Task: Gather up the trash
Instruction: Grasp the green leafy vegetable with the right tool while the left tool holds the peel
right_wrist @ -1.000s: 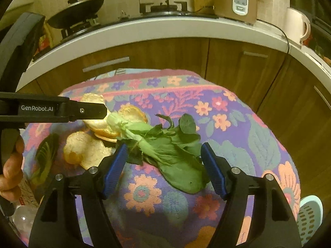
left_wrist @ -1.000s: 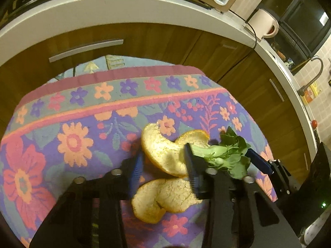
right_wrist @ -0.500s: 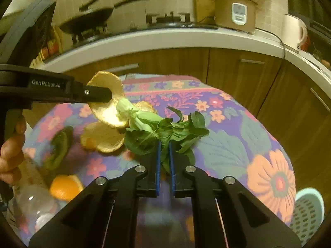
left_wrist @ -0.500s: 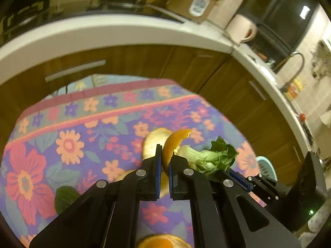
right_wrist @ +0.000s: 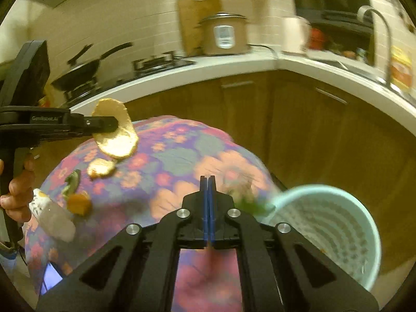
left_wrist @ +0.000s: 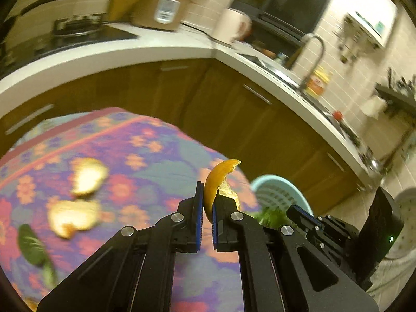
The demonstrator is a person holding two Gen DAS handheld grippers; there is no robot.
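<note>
Peel, orange on its outer skin and pale inside, stands pinched between the blue pads of the left gripper (left_wrist: 206, 200), its torn tip rising above the fingertips; this orange peel (left_wrist: 219, 179) is clear of the flowered tablecloth (left_wrist: 145, 153) and hangs in the air near the table's right edge. From the right wrist view the same gripper reaches in level from the left, a hand (right_wrist: 18, 189) wrapped round its black handle low at the picture's edge, and the peel shows its pale inner face there. The right gripper (right_wrist: 208, 195) points forward and downward over the cloth with its jaws pressed flat together; a blurred clump of green leaves (right_wrist: 249, 202) sits just right of its fingertips, by the rim of the pale blue basket (right_wrist: 338, 234), and whether the pads pinch a stem of it cannot be told from the pictures. The left wrist view shows those greens ahead of the right gripper's fingers, with the basket beyond the table edge, below the wooden cabinets. Two more peel pieces (left_wrist: 85, 174) lie on the cloth to the left, a dark leaf (left_wrist: 31, 247) near them, and a plastic bottle (right_wrist: 54, 218) lies at the cloth's near left edge.
</note>
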